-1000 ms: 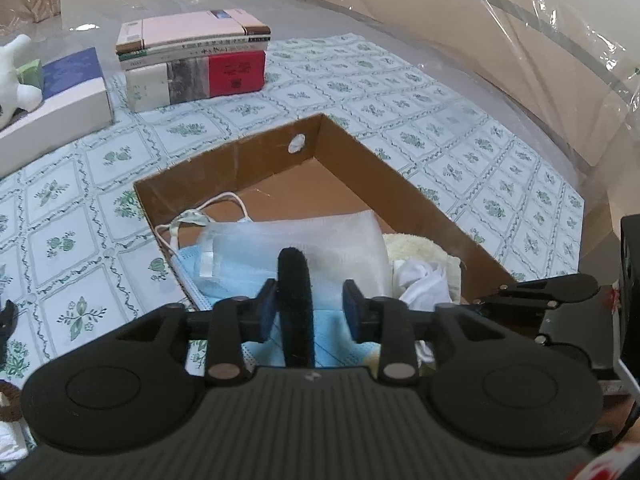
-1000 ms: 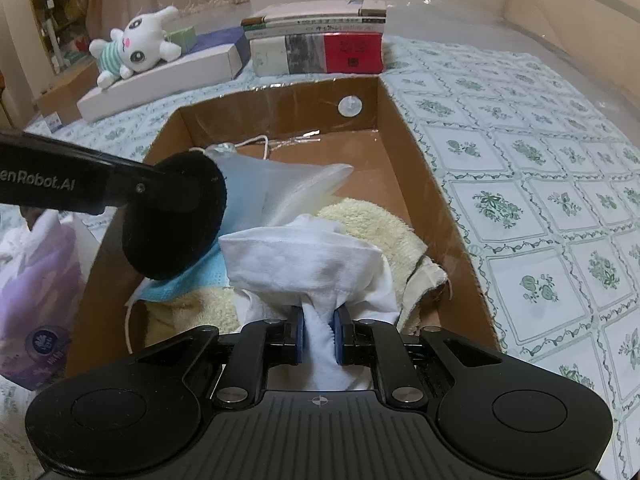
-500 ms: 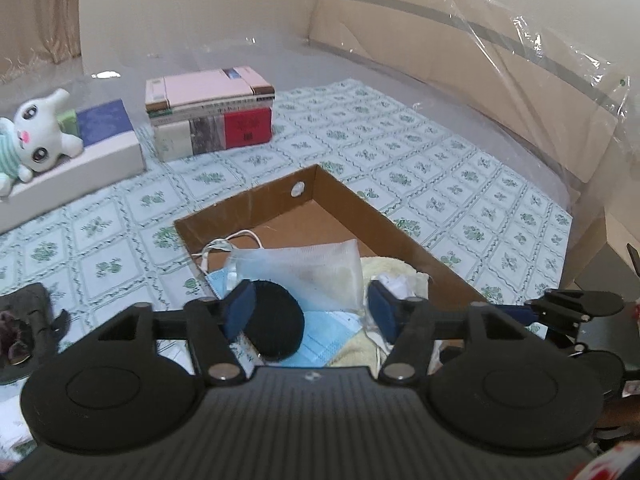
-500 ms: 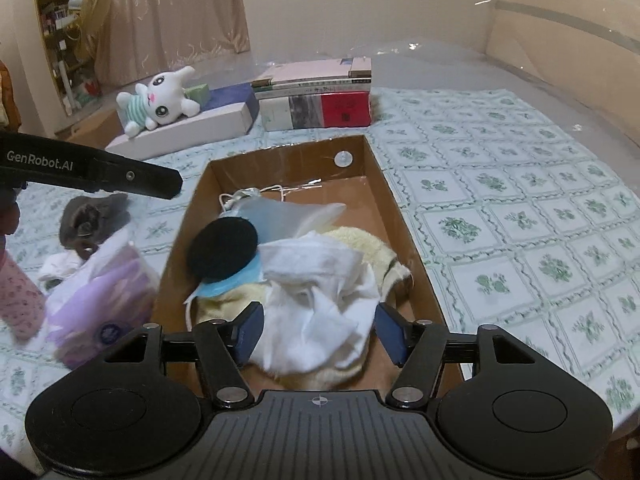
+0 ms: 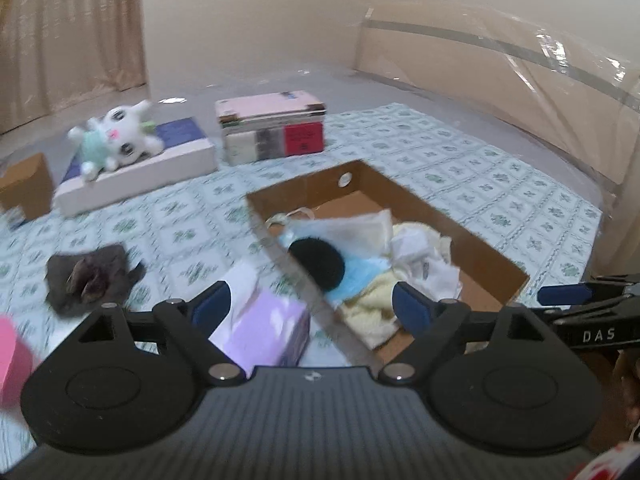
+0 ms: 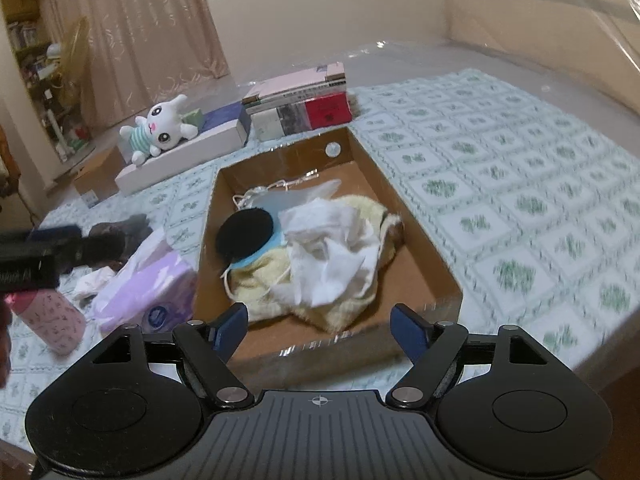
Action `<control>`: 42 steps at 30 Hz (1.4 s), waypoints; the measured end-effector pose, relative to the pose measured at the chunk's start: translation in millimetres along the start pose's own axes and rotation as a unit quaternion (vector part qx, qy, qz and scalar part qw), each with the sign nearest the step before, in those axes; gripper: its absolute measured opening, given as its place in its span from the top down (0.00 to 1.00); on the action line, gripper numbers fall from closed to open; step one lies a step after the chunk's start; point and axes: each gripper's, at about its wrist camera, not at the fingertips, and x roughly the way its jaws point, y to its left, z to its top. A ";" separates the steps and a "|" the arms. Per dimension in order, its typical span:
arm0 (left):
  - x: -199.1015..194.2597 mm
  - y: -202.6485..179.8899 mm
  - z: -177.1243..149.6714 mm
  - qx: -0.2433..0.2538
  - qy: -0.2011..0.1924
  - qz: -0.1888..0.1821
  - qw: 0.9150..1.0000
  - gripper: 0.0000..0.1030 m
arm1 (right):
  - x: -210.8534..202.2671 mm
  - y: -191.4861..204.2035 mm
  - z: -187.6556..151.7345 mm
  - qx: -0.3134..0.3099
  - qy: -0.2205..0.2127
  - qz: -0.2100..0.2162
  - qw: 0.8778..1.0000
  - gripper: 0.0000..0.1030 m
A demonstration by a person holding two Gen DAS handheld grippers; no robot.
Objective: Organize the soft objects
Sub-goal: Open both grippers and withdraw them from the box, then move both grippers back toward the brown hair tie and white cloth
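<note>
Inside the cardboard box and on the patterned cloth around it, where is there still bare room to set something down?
Free: the cardboard box floor along its right wall and far end by the hole; the patterned cloth right of the box. Crowded: the box's middle, with white cloth, yellow towel and black pad; its left side, by the purple pack.

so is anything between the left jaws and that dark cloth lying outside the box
Nothing visible blocks it. The dark cloth lies bare on the patterned sheet, ahead-left of the open left gripper; the purple tissue pack sits to its right.
</note>
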 end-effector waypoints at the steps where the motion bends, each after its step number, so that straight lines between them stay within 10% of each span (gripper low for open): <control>1: -4.8 1.0 -5.4 -0.007 -0.002 0.004 1.000 0.16 | -3.0 2.4 -3.5 -0.002 -0.005 0.001 1.000 0.24; 17: -85.9 46.9 -77.2 -0.117 0.007 0.029 0.993 0.16 | -51.8 60.5 -42.4 0.021 -0.064 0.018 0.998 0.24; 42: -147.0 136.1 -113.5 -0.145 -0.002 0.093 0.985 0.17 | -29.6 141.3 -50.7 -0.047 -0.024 0.076 0.996 0.24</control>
